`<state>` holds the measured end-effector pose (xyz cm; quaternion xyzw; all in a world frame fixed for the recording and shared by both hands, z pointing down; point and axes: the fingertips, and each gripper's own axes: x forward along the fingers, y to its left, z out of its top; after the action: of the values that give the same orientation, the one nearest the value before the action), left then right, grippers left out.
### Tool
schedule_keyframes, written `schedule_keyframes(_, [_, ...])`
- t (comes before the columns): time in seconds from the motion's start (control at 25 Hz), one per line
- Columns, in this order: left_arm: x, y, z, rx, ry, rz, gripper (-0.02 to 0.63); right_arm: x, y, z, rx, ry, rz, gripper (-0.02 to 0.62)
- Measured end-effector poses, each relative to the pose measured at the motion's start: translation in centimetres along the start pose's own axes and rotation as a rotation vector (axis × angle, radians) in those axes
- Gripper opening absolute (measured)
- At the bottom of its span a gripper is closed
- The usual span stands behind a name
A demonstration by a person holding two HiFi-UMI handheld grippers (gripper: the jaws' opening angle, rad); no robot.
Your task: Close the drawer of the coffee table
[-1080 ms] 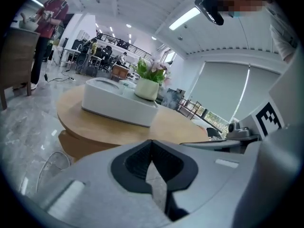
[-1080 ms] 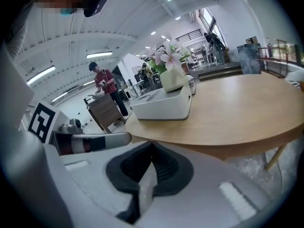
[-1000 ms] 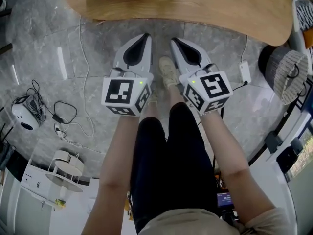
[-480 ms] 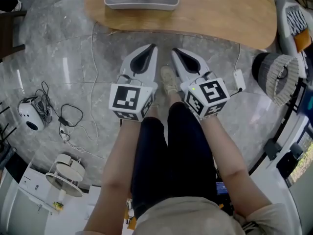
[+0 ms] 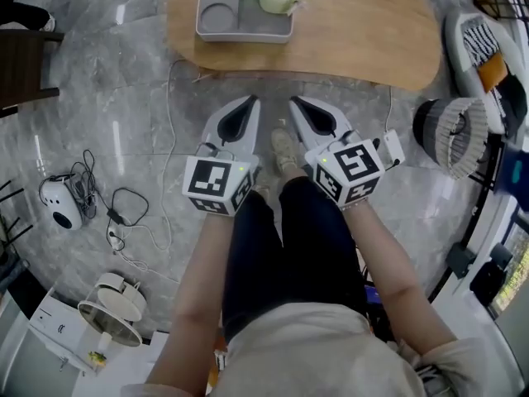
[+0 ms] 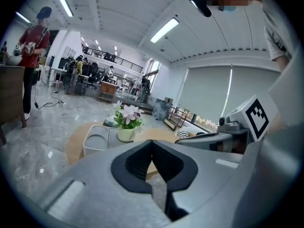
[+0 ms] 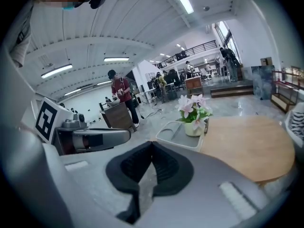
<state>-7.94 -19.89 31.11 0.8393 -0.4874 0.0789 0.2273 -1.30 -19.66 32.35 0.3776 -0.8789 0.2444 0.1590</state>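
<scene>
Wooden coffee table (image 5: 355, 31) at top of head view, oval top, standing on grey marble floor (image 5: 124, 98). Drawer not discernible from any view; near edge of top shows as plain wood only. Grey tray (image 5: 216, 30) on left part of top, with round recess at its left end. Flower pot (image 5: 279, 3) with pink and white blooms seated at tray's far right corner.

Left gripper (image 5: 250, 100) held low in front of person's legs, pointing toward table, short of its near edge and not touching it. Jaws closed, dark pads meeting at tips, nothing between them. Marker cube at rear, facing up.

Right gripper (image 5: 293, 102) just beside left one, same heading, likewise short of table edge. Jaws closed, pads together at tips, empty. Table top, tray and flower pot all visible beyond its jaws in right gripper view.

Light shoe (image 5: 285, 135) on floor between the two grippers. Loose cables (image 5: 124, 205) on floor to left, well apart from table. Woven basket (image 5: 459, 135) at right, near table's right end. Person in red top (image 6: 33, 46) standing in background of left gripper view.
</scene>
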Motion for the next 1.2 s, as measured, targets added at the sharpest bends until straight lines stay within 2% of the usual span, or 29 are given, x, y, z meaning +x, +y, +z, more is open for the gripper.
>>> schedule_keyframes(0.2, [-3.0,-2.2,2.7,0.013,-0.006,-0.013,0.002,-3.1,2.2,3.4,-0.052,-0.028,0.014,0.003])
schedule_keyframes(0.4, [-5.6,-5.1,5.6,-0.037,-0.053,-0.051,0.002,-5.9,4.3,6.1,-0.039,-0.061,0.015,0.003])
schedule_keyframes(0.72, [-8.0,-8.8,11.6,0.015,-0.114,-0.113,0.002,-8.6,7.7,11.7,-0.082,-0.151,0.096,0.003])
schedule_keyframes(0.88, [-9.8,-9.9,14.5,0.029,-0.166,-0.116,0.002,-10.8,8.9,14.3,-0.113,-0.192,0.104,0.003])
schedule_keyframes(1.08, [-10.3,-10.5,16.9,0.035,-0.217,-0.122,0.002,-12.2,9.2,16.0,-0.106,-0.245,0.117,0.003])
schedule_keyframes(1.2, [-10.2,-11.1,17.7,0.062,-0.219,-0.139,0.002,-12.6,9.4,16.6,-0.095,-0.269,0.121,0.003])
